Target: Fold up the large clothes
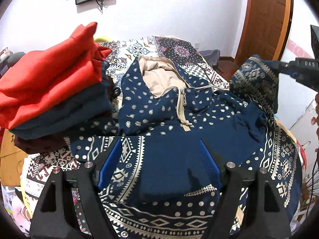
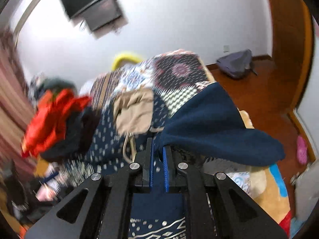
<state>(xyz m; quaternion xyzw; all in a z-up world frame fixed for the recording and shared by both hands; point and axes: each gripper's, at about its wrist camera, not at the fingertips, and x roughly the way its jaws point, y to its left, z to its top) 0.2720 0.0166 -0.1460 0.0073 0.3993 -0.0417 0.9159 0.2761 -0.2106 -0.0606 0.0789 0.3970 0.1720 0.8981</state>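
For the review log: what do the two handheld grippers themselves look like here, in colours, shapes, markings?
Both are matte black. The left gripper has angular black arms with triangular cut-outs, round silver pivot pins and ribbed blue pads lining the fingers. The right gripper has the same build: black linkages, silver pins, blue pads. From the left view, its body shows white lettering, unreadable. No sleeves show.

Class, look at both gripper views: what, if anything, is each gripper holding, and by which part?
The right gripper is shut on the navy hoodie, pinching its sleeve. The left gripper is open above the hoodie, holding nothing.
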